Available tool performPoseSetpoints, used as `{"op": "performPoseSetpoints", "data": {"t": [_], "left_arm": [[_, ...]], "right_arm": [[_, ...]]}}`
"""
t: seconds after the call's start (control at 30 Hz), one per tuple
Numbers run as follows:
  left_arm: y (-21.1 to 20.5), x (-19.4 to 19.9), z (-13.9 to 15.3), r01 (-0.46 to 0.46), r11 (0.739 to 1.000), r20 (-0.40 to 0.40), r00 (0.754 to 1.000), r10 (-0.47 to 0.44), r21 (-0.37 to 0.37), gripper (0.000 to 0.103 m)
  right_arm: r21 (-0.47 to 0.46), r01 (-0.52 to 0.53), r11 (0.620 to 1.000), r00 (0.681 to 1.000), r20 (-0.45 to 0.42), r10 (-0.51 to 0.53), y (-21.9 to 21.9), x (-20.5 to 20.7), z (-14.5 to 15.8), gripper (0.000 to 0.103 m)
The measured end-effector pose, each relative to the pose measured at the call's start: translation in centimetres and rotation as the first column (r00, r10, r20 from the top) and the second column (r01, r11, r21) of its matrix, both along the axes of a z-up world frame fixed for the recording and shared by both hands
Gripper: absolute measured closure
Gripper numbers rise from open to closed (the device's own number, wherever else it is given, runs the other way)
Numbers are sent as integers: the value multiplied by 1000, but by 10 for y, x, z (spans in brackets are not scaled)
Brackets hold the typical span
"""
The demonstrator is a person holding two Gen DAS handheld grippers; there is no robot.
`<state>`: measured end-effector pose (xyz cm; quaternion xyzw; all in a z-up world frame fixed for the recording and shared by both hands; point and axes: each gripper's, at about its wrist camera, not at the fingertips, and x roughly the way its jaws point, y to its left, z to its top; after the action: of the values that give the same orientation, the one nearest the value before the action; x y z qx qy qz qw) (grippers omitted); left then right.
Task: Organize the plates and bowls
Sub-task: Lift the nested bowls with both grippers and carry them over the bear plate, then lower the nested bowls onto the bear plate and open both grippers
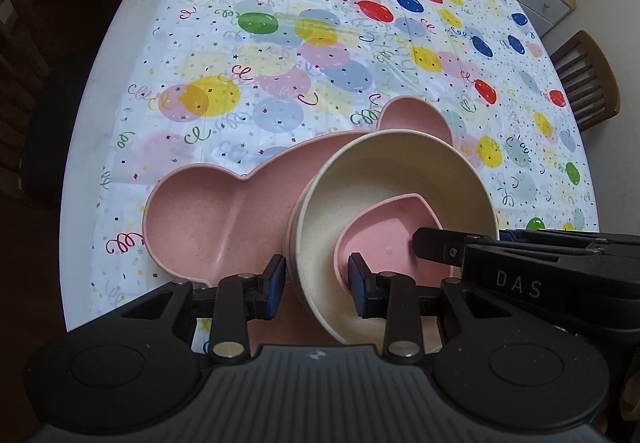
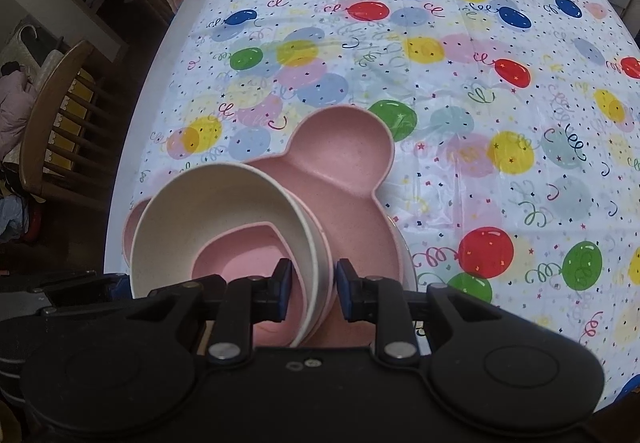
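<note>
Cream bowl [image 1: 384, 211] with a small pink dish [image 1: 394, 239] inside sits tilted on the pink bear plate [image 1: 208, 219] at the counter's [image 1: 132, 55] near edge, left gripper [image 1: 316, 285] and right gripper [image 2: 312, 289] fingers spread, straddling opposite rims.

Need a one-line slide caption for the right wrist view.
Right gripper straddles the rim of stacked cream bowls holding a pink dish, on a pink bear-shaped plate.

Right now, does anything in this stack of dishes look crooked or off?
Yes. The cream bowl sits tilted on the pink bear-shaped plate, not flat. A small pink dish lies slanted inside it. No spills or damage show.
</note>
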<state>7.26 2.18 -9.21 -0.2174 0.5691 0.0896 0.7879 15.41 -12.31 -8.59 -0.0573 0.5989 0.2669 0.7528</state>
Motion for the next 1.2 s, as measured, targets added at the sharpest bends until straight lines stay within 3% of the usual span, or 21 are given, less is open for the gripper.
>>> {"op": "performPoseSetpoints", "data": {"t": [0.37, 0.63, 0.77, 1.2], "left_arm": [[-3, -2, 7, 3, 1000, 26, 1000, -4, 24, 69], [-9, -13, 19, -19, 997, 62, 998, 15, 74, 48], [-14, -22, 27, -33, 995, 84, 996, 25, 94, 45], [-53, -49, 56, -53, 987, 166, 986, 28, 150, 42]], "right_arm": [[29, -2, 1000, 1000, 19, 2, -7, -5, 9, 73], [64, -34, 997, 998, 54, 30, -20, -11, 23, 67], [85, -62, 994, 996, 76, 55, -28, -16, 33, 62], [180, -119, 977, 976, 201, 81, -75, -36, 71, 24]]}}
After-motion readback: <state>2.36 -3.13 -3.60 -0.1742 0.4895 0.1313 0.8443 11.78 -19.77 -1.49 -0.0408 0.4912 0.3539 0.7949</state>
